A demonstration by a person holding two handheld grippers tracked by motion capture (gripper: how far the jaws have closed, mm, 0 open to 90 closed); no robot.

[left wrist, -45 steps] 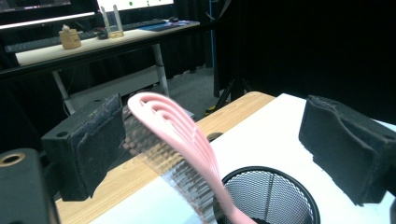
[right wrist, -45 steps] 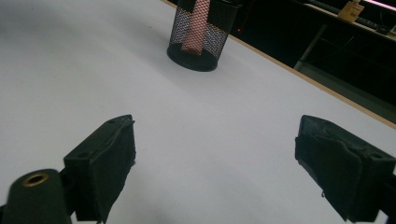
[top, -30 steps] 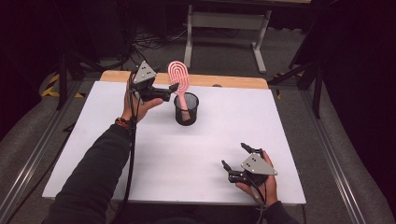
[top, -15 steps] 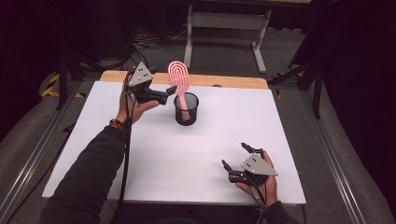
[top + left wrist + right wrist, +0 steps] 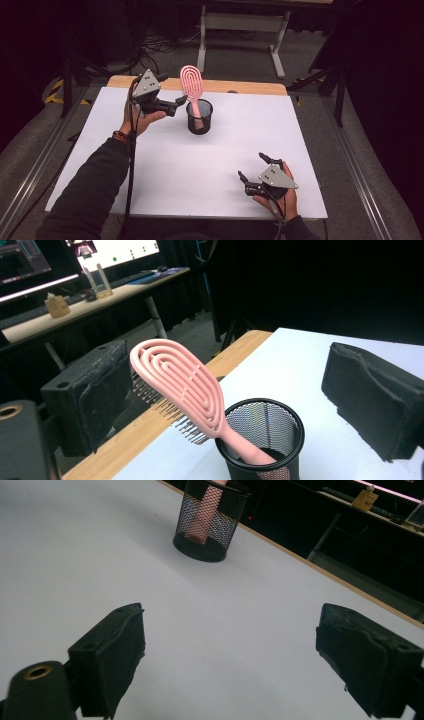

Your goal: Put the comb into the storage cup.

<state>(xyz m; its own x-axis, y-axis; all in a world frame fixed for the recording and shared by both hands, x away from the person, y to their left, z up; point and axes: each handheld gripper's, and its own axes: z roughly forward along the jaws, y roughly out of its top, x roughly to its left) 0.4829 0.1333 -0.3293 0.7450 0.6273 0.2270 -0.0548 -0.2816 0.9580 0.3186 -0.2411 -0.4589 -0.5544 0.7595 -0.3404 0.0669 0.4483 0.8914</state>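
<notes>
**Left gripper eased back from brush, jaws apart**

Drawn back a touch toward the table's left since a second ago: left gripper (image 5: pixel 176 103), now standing just clear of the pink hairbrush (image 5: pixel 192 90) rather than up against it. Otherwise unchanged — right gripper (image 5: pixel 253 168) parked near the front edge, same spot as before.

Jaws of the left gripper spread wide, nothing between the pads; seen in the left gripper view with the brush head (image 5: pixel 177 380) between the two fingers (image 5: pixel 95 395) but farther out, touching neither. Jaws of the right gripper likewise parted and empty, resting low over the white table (image 5: pixel 150 170).

Hairbrush standing handle-down in the black mesh cup (image 5: pixel 200 117), head up and leaning toward the left fingers. Long axis near upright, tilted; bristles facing the left-hand finger in the left gripper view.

Cup and brush directly ahead of the left fingertips, close by; well apart from the right fingers, far ahead and across the table in the right gripper view (image 5: pixel 211 522). Left hand clearly the nearer. Probably released and done, or, if regripping, a short reach forward and a squeeze across the flat head.
</notes>
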